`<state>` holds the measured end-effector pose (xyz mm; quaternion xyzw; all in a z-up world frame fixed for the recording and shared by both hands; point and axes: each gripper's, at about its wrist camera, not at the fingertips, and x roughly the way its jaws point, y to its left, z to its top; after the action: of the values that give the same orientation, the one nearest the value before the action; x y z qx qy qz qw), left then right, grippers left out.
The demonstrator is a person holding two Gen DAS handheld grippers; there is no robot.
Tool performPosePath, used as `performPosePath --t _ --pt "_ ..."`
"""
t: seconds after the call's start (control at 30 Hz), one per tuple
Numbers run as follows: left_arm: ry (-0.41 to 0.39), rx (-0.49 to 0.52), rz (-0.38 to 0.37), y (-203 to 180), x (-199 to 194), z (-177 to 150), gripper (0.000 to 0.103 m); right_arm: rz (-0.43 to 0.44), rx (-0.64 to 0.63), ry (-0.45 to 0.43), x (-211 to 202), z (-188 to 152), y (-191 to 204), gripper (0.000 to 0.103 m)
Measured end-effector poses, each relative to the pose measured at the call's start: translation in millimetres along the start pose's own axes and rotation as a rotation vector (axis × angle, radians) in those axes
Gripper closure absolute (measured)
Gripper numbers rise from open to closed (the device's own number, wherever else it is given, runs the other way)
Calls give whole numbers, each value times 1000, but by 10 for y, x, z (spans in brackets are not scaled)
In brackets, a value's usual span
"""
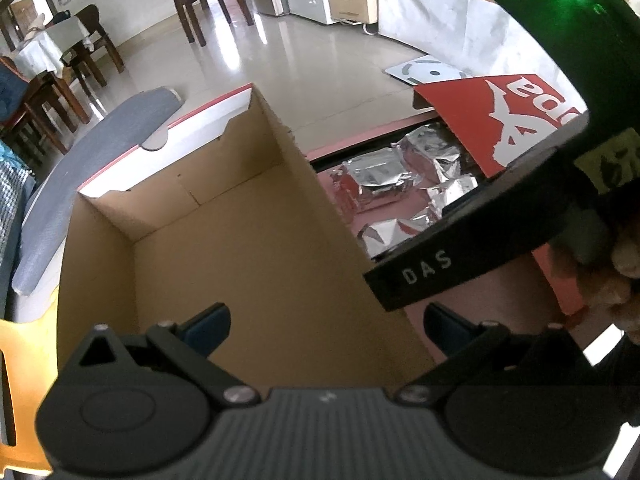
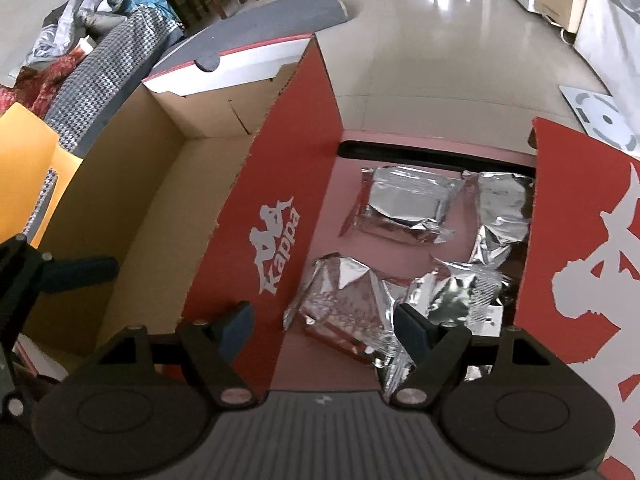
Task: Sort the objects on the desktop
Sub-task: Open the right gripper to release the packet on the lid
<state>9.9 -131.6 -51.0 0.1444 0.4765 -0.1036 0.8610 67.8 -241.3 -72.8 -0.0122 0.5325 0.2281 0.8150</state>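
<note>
Right gripper [image 2: 324,326]: I held its jaws apart, gripping nothing, over the nearest foil packet [image 2: 340,300].
Left gripper [image 1: 326,326]: jaws spread, unladen, above the cardboard box [image 1: 224,240], which awaited packets.

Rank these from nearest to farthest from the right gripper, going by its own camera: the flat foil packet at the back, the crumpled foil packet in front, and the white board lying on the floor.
From the right gripper:
1. Crumpled foil packet, just ahead, between the fingers.
2. Flat foil packet, farther back on the pink surface.
3. White board, on the floor, far right.
</note>
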Motion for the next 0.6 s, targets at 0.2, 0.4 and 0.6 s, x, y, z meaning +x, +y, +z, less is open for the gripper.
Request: performPosePath --t 0.2,0.4,0.6 --pt "4 -18 12 60 -8 -25 0 10 -47 2 19 -13 112 26" --pt "3 -32 18 111 -17 -35 0 -8 -68 -6 28 -21 175 26" --pt "1 -42 22 122 -16 -33 0 -11 -41 -5 25 -9 137 26"
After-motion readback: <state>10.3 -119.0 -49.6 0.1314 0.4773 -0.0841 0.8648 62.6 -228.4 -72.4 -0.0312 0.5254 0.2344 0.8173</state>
